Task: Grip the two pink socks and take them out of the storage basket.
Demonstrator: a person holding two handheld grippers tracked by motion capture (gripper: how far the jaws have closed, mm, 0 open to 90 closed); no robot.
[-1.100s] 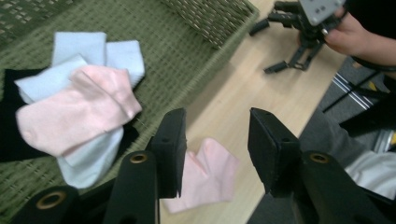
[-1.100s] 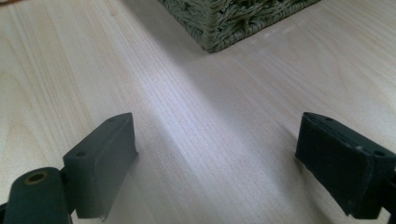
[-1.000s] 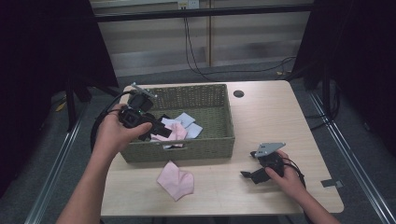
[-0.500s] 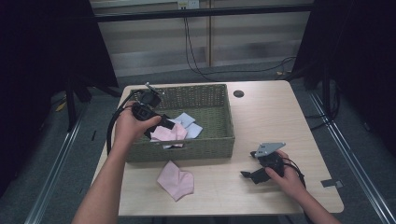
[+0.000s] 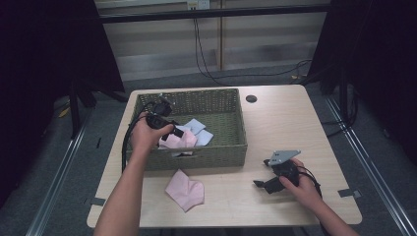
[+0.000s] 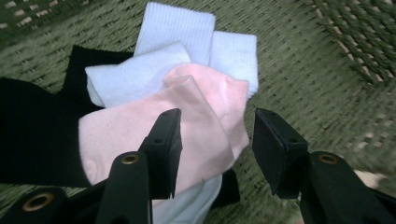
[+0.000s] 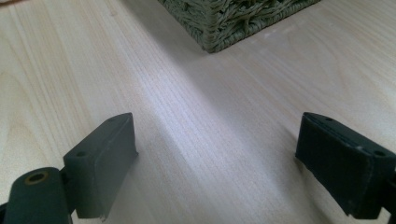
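A pink sock (image 6: pixel 187 130) lies atop white and black socks in the green wicker basket (image 5: pixel 216 98). The left gripper (image 6: pixel 215 140) hangs spread just above it, gripping nothing. The right gripper (image 7: pixel 215 154) rests wide open on the bare wooden table (image 5: pixel 295 123).

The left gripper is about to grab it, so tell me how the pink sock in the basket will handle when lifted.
The pink sock looks like soft knit folded over itself, so it will probably droop and unfold from the left gripper. It seems light. It overlaps the white socks, so a deep pinch may drag one along inside the basket.
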